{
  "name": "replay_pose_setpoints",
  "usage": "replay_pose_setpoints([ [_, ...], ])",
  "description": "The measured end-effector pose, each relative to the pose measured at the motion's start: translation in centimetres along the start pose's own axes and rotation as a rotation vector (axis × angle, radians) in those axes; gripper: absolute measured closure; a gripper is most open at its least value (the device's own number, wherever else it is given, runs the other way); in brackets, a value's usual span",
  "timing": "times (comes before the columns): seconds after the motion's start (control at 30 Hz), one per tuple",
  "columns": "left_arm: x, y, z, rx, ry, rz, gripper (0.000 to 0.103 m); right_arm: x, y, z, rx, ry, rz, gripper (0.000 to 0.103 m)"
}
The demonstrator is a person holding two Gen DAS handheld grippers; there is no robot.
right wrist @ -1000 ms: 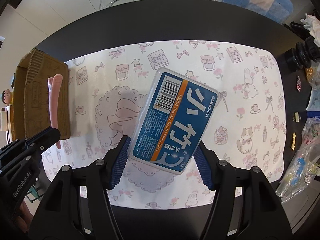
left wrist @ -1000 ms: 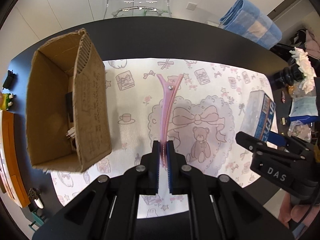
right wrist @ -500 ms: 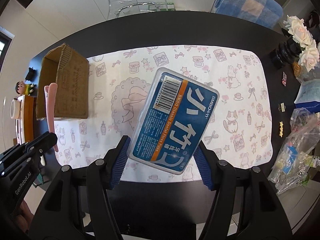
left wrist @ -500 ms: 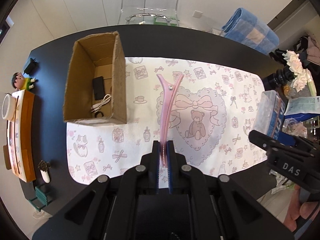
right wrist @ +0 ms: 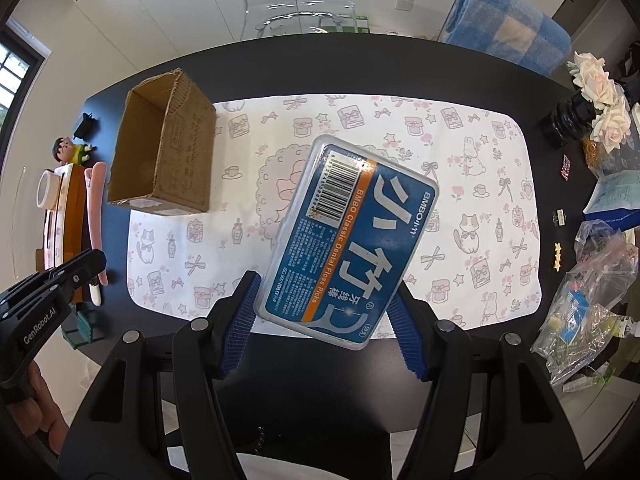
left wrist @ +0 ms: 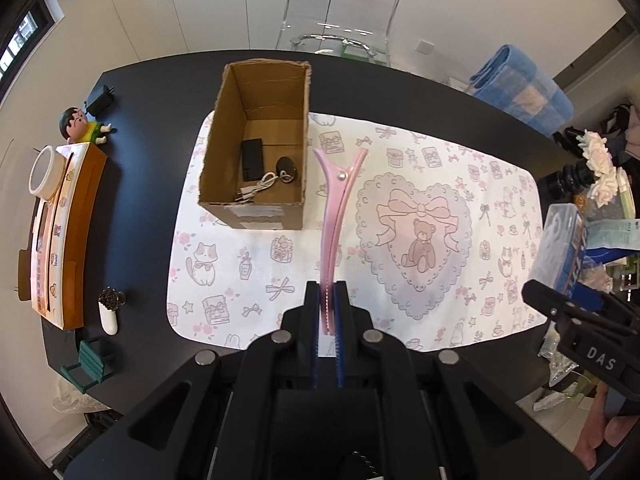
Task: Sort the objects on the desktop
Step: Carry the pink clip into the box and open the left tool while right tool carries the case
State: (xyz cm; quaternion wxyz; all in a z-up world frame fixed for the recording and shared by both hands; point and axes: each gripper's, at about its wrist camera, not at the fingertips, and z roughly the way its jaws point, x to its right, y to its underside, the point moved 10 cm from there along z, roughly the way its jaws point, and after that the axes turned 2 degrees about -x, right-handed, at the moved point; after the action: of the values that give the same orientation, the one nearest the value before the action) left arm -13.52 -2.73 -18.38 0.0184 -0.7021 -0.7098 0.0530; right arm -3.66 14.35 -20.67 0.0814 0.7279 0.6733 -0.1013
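The left gripper is pinched tight on the tip of a long pink hair clip, which sticks straight out ahead of its fingers, the forked hinge end farthest away. The right gripper clamps a flat blue dental floss pick box across its short side, so the box's long edge runs forward and to the right, tilted in the grip. Both things hang in the air above a white cartoon-printed mat. The landmark is the open cardboard box, standing on the mat's far left corner, its long axis running away from the camera; a black block, a white cable and a dark oval thing already lie inside. From the left wrist view, the clip's forked end sits just right of the box's right wall, so the left hand looks much the nearer; a short sideways move should bring the clip over the opening, its length already aligned with the box's. The floss box is well to the right of the cardboard box.
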Motion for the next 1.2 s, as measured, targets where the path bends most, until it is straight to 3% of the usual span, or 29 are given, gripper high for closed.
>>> replay_pose_setpoints([
  [0.7,-7.9,0.6,-0.7,-0.007,-0.006,-0.08,0.096,-10.0,-3.0,0.5,0.008,-0.019,-0.124,0.038],
  [1.2,-8.4,-4.1,4.4,-0.068,0.045,-0.045,0.096,-13.1,-7.6,1.9,0.002,0.003,-0.14,0.038],
])
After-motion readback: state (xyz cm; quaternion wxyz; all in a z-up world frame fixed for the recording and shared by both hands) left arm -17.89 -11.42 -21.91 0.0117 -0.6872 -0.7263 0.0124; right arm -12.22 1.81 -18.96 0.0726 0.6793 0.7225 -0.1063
